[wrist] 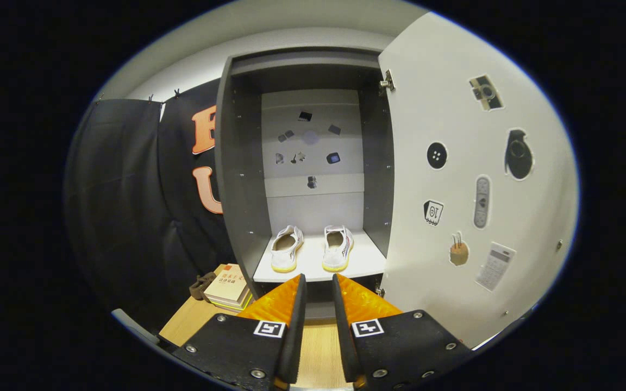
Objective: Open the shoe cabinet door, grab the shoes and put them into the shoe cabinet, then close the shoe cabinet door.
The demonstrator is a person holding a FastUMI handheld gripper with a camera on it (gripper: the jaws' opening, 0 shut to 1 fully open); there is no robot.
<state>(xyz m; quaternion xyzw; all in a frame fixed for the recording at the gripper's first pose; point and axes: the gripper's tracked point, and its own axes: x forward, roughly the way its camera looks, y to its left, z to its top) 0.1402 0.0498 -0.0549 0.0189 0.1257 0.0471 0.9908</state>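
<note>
- Both white sneakers [311, 248] sit on the shoe cabinet shelf [367, 264] — stowing looks finished.
- Gripper [318, 288] empty, jaws slightly apart; next, swing the open door [470, 217] closed.

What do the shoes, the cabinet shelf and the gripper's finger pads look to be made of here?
Shoes: likely white canvas or fabric uppers with yellowish rubbery soles, judging by the soft matte look.
Cabinet shelf: probably laminated board, smooth matte white with a straight edge.
Finger pads: orange, ridged, slightly glossy, perhaps rubber or plastic, on black bodies. The gripper is open, holding nothing, just short of the shelf.
</note>
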